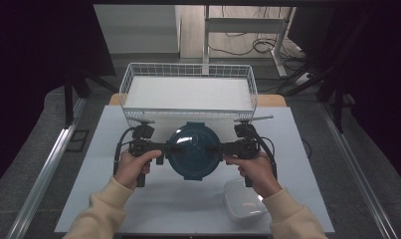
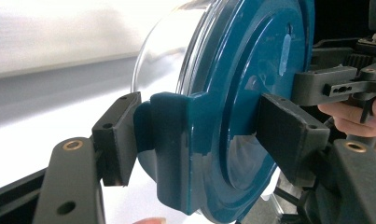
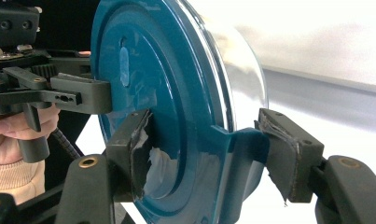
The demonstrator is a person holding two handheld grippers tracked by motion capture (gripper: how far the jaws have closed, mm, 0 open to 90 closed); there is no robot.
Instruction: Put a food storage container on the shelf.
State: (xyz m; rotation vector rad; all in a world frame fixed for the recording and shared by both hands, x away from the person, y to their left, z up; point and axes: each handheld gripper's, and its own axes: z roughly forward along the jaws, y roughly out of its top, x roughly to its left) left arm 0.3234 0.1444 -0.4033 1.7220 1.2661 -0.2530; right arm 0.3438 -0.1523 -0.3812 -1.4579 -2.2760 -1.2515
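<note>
A round clear glass container with a teal lid (image 1: 193,152) hangs a little above the table, held from both sides. My left gripper (image 1: 166,148) is shut on its left rim. In the left gripper view the left gripper (image 2: 199,140) has one pad against a teal side clip (image 2: 169,140) and the other on the lid's top. My right gripper (image 1: 220,148) is shut on the opposite rim. In the right gripper view the right gripper (image 3: 209,154) clamps the lid (image 3: 176,93) and another clip (image 3: 241,144); its pads (image 3: 279,149) are torn.
A white wire basket (image 1: 188,66) stands just behind the container at the table's far edge. A small white lidded box (image 1: 243,199) lies at the front right, under the right forearm. Pale table surface (image 1: 113,199) shows at the left and front.
</note>
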